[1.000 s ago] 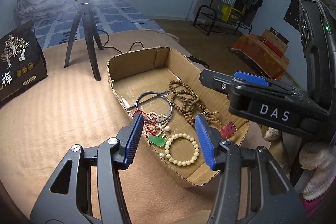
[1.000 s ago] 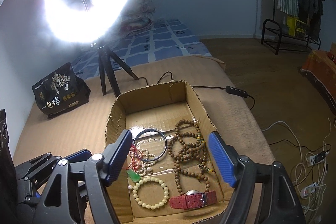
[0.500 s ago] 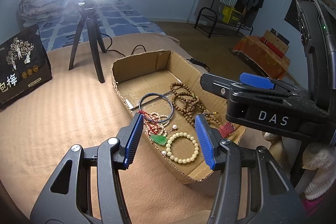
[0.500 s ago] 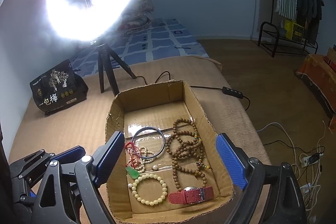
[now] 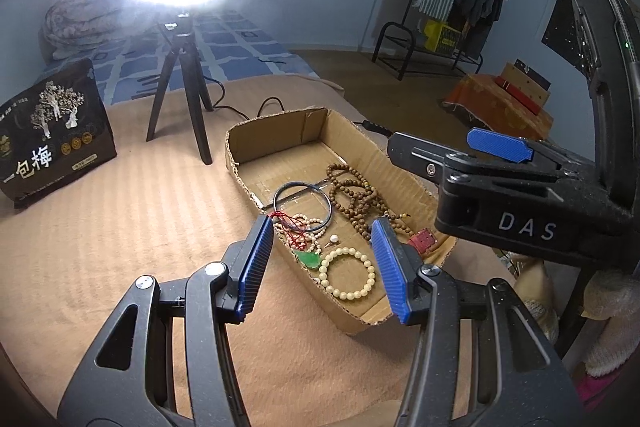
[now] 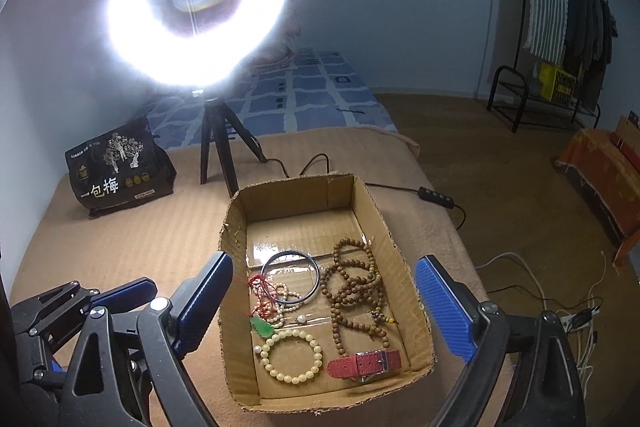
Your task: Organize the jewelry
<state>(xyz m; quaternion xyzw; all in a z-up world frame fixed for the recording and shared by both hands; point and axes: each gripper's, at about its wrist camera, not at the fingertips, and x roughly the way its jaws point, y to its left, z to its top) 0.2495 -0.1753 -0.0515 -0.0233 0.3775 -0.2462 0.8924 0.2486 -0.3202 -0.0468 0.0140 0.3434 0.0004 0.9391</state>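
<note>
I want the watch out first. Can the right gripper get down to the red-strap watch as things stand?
Probably yes. The right gripper hangs open above the cardboard box, and the red-strap watch lies uncovered at the near end; only the low near wall beside it might crowd a finger.

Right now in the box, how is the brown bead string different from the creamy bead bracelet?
The brown wooden bead string is long and lies tangled in several loops; the cream bead bracelet is one short, neat circle. The brown string's beads are dark and smaller, the cream bracelet's pale and rounder-looking. The brown string lies mid-box toward the right wall; the cream bracelet lies near the front left corner. Both are beaded and lie loose on the cardboard box floor.
</note>
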